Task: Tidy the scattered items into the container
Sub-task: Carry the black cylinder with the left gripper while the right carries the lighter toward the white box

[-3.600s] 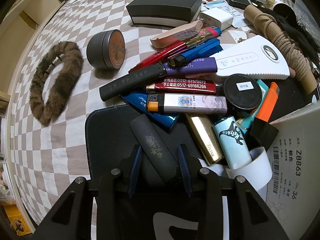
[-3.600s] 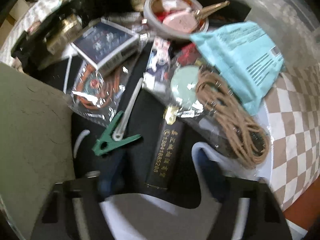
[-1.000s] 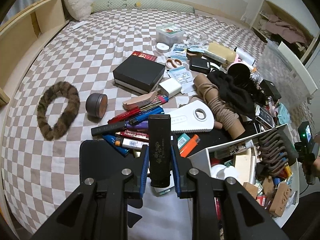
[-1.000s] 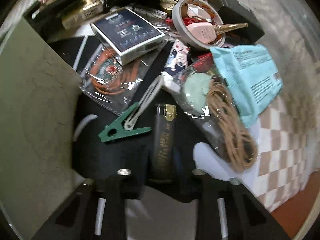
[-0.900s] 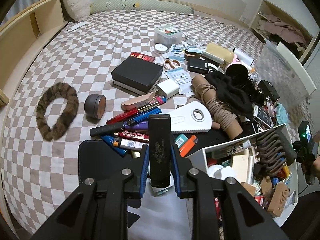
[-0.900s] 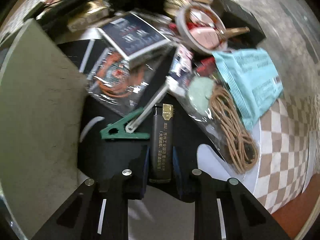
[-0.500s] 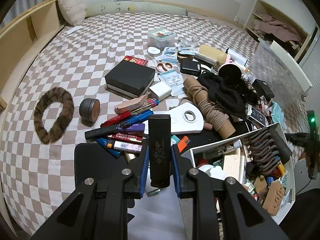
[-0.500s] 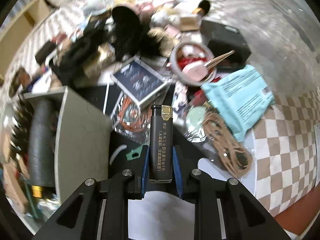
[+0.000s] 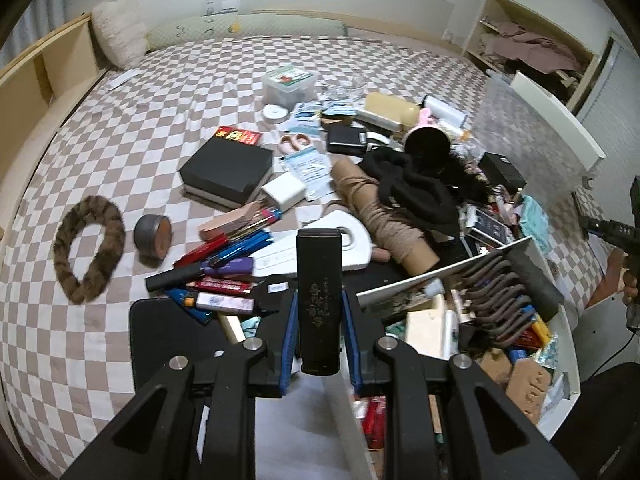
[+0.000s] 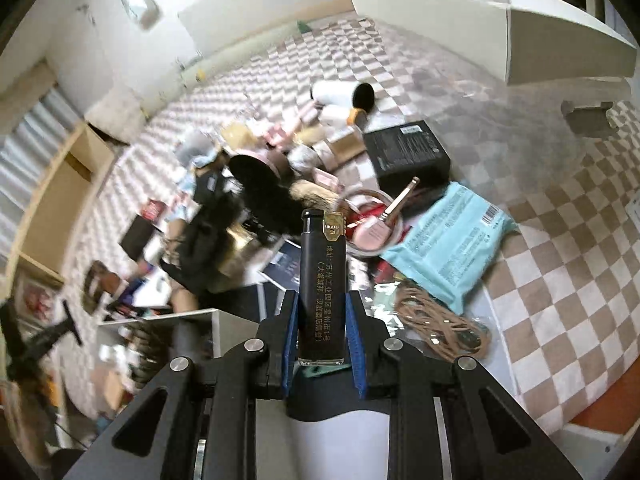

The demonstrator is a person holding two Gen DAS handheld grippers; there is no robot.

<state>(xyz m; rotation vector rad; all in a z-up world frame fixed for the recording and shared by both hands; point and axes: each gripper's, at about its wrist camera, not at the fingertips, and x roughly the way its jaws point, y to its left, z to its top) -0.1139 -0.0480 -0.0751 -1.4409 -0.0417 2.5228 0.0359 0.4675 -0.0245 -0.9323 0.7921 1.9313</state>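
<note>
My left gripper (image 9: pixel 319 332) is shut on a matte black lighter (image 9: pixel 319 300) that stands upright between its blue pads, held above the pile of lighters and pens (image 9: pixel 224 276). To its right sits the white container (image 9: pixel 566 344), full of mixed items. My right gripper (image 10: pixel 322 328) is shut on a black lighter with a gold cap (image 10: pixel 323 284), held high over the clutter; the white container (image 10: pixel 216 320) shows blurred at lower left. In the left wrist view, the other handheld gripper (image 9: pixel 624 236) appears at the far right edge.
On the checkered bedspread lie a fur hair band (image 9: pixel 86 248), a round tin (image 9: pixel 154 232), a black box (image 9: pixel 228 172), a white scraper (image 9: pixel 344 244), a rope-wrapped roll (image 9: pixel 384 220) and black cloth (image 9: pixel 416 192). The right wrist view shows a teal packet (image 10: pixel 448 248), coiled cord (image 10: pixel 436 320) and a black box (image 10: pixel 408 152).
My right gripper lifted its black lighter off the black mat and rose high, rolling, so the bed now shows. My left gripper drifted slightly up and right with its lighter.
</note>
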